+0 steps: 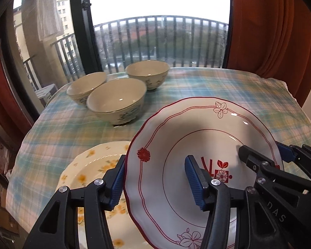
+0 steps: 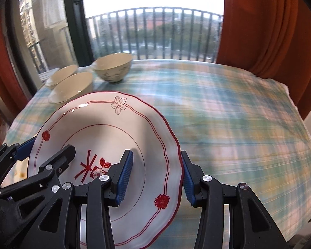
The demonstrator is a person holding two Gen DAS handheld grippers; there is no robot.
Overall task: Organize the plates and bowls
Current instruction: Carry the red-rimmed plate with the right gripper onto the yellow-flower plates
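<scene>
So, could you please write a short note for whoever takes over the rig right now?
Left gripper: shut on the left rim of the red-patterned plate.
Right gripper: shut on the same plate's right rim.
The plate is carried between both, above the checked tablecloth and partly over the yellow-flowered plate, which lies on the cloth.
Three bowls stand apart, unstacked, at the far left near the window.
Done: red-patterned plate picked up.
Left: probably set it onto the yellow-flowered plate, then nest the bowls.

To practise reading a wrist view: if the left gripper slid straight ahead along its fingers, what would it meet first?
Beyond the red-trimmed plate it grips, the left gripper points at bare plaid tablecloth right of the nearest bowl; probably cloth first, though depth is unclear.
</scene>
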